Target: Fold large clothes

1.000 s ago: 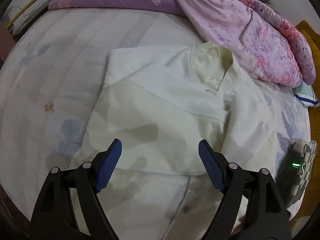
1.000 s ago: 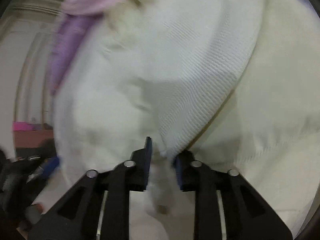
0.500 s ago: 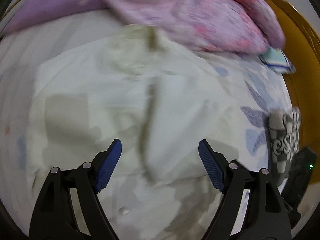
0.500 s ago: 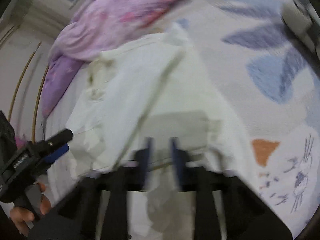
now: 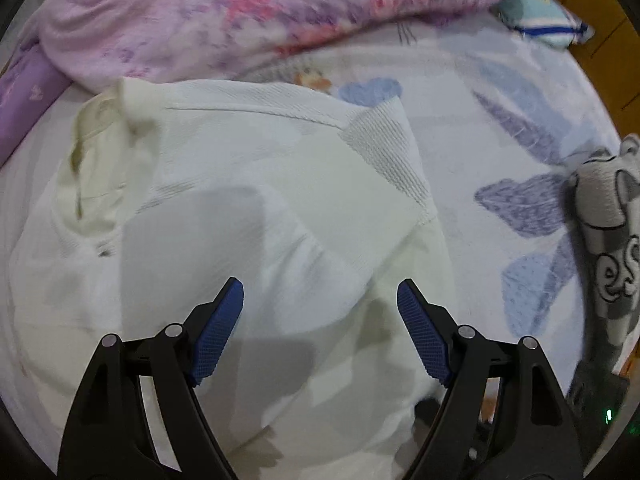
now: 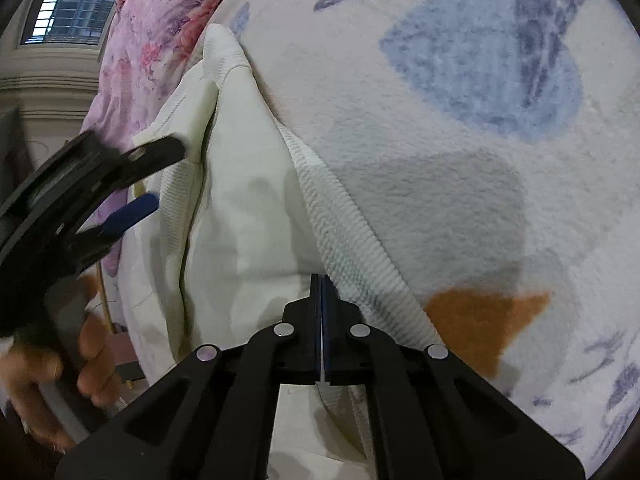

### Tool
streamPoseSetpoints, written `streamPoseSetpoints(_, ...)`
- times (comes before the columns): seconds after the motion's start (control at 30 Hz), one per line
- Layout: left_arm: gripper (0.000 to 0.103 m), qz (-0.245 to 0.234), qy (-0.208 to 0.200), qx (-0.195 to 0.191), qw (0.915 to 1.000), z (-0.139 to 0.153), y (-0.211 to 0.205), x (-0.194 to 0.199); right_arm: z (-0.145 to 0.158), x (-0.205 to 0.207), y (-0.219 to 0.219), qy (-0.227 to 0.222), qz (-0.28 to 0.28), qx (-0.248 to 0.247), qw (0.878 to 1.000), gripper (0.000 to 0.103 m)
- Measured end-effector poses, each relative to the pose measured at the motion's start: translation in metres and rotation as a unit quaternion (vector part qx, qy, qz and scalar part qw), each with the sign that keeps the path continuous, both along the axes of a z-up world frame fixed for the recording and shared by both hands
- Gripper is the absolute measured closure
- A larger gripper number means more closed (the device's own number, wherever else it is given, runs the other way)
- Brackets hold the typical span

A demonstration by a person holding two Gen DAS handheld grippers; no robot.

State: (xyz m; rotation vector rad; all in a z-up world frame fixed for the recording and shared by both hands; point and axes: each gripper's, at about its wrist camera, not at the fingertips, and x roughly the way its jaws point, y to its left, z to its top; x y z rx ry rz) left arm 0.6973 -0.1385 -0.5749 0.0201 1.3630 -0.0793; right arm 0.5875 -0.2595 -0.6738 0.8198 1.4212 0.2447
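Cream sweater (image 5: 248, 208) lies flat on the bed sheet (image 5: 500, 128), soft and limp, likely light. Right gripper (image 6: 321, 280) is clamped tight at its ribbed edge (image 6: 352, 248), though no cloth shows between the fingers; left gripper (image 5: 320, 300) hovers above with fingers spread. Best holds: hem corners or shoulder seam.

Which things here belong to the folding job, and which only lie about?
Job: white sweater; left tongs, open above it; right tongs, shut at its ribbed edge.

Lying about: purple floral quilt; grey patterned cloth; striped folded cloth.

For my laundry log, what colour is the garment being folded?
Cream white garment, clearest in the left wrist view.
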Motion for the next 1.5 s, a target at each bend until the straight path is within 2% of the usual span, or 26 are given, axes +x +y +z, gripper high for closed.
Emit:
streamPoseSetpoints(0.13,0.024,-0.048,0.012,0.068,0.9965,-0.024,-0.023,0.008,-0.003,-0.001,-0.005,0.005,-0.007,0.019,1.000,0.103)
streamPoseSetpoints(0.17,0.031,-0.055,0.008,0.074,0.9957,-0.027,-0.023,0.009,-0.001,-0.008,-0.010,0.005,-0.008,0.022,1.000,0.103)
streamPoseSetpoints(0.2,0.053,-0.054,0.000,0.077,0.9956,-0.027,-0.021,0.010,-0.001,-0.009,-0.010,0.006,-0.010,0.024,1.000,0.103)
streamPoseSetpoints(0.23,0.064,-0.047,-0.006,0.074,0.9961,-0.023,-0.016,0.012,0.000,-0.011,-0.015,0.005,-0.009,0.024,1.000,0.103)
streamPoseSetpoints(0.27,0.081,-0.039,-0.013,0.067,0.9969,-0.018,-0.010,0.013,0.001,-0.012,-0.016,0.005,-0.007,0.023,1.000,0.103)
streamPoseSetpoints(0.3,0.083,-0.032,-0.023,0.061,0.9974,-0.010,-0.003,0.014,0.002,-0.012,-0.016,0.004,-0.004,0.019,1.000,0.103)
streamPoseSetpoints(0.37,0.085,0.000,-0.070,0.041,0.9967,0.023,0.027,0.007,0.003,-0.013,-0.016,0.005,0.000,0.013,1.000,0.103)
streamPoseSetpoints(0.47,0.086,0.032,-0.117,0.014,0.9925,0.065,0.076,-0.009,0.008,-0.010,-0.010,0.006,0.010,-0.007,1.000,0.103)
streamPoseSetpoints(0.53,0.086,0.056,-0.159,0.008,0.9856,0.095,0.122,-0.031,0.012,-0.008,-0.005,0.005,0.020,-0.028,0.999,0.103)
streamPoseSetpoints(0.63,0.086,0.118,-0.177,-0.004,0.9771,0.111,0.185,-0.071,0.021,-0.007,0.004,0.002,0.027,-0.062,0.998,0.103)
streamPoseSetpoints(0.7,0.086,0.153,-0.180,-0.019,0.9714,0.107,0.223,-0.094,0.026,-0.006,0.011,-0.001,0.027,-0.079,0.997,0.103)
streamPoseSetpoints(0.77,0.086,0.208,-0.173,-0.054,0.9612,0.094,0.269,-0.125,0.031,-0.006,0.015,0.002,0.026,-0.094,0.995,0.103)
streamPoseSetpoints(0.87,0.086,0.279,-0.154,-0.075,0.9448,0.059,0.321,-0.165,0.038,-0.007,0.020,0.000,0.032,-0.112,0.993,0.100)
streamPoseSetpoints(0.93,0.086,0.325,-0.122,-0.104,0.9321,0.027,0.344,-0.184,0.039,-0.003,0.026,0.000,0.038,-0.121,0.992,0.100)
streamPoseSetpoints(1.0,0.085,0.357,-0.092,-0.115,0.9222,0.002,0.360,-0.199,0.042,-0.003,0.029,-0.003,0.049,-0.137,0.989,0.100)
streamPoseSetpoints(1.07,0.079,0.365,-0.079,-0.115,0.9203,-0.012,0.365,-0.207,0.045,-0.003,0.032,-0.003,0.055,-0.146,0.988,0.100)
streamPoseSetpoints(1.2,0.063,0.370,-0.074,-0.121,0.9182,-0.011,0.373,-0.211,0.056,0.000,0.036,-0.001,0.061,-0.164,0.985,0.097)
streamPoseSetpoints(1.27,0.058,0.385,-0.063,-0.143,0.9093,-0.007,0.382,-0.213,0.070,0.002,0.039,-0.014,0.059,-0.177,0.982,0.097)
streamPoseSetpoints(1.33,0.044,0.406,-0.058,-0.146,0.9002,0.001,0.394,-0.218,0.080,0.007,0.042,-0.030,0.061,-0.180,0.981,0.097)
streamPoseSetpoints(1.37,0.031,0.420,-0.061,-0.137,0.8951,0.008,0.403,-0.224,0.083,0.012,0.045,-0.036,0.065,-0.180,0.981,0.097)
streamPoseSetpoints(1.4,0.029,0.438,-0.072,-0.131,0.8865,0.016,0.411,-0.230,0.084,0.017,0.048,-0.041,0.069,-0.180,0.980,0.097)
streamPoseSetpoints(1.43,0.029,0.445,-0.080,-0.135,0.8815,0.018,0.415,-0.234,0.083,0.023,0.052,-0.045,0.074,-0.181,0.980,0.097)
streamPoseSetpoints(1.47,0.029,0.448,-0.084,-0.140,0.8788,0.022,0.421,-0.235,0.081,0.029,0.055,-0.046,0.078,-0.182,0.979,0.097)
streamPoseSetpoints(1.5,0.029,0.445,-0.082,-0.135,0.8814,0.025,0.423,-0.232,0.077,0.036,0.058,-0.047,0.080,-0.185,0.978,0.097)
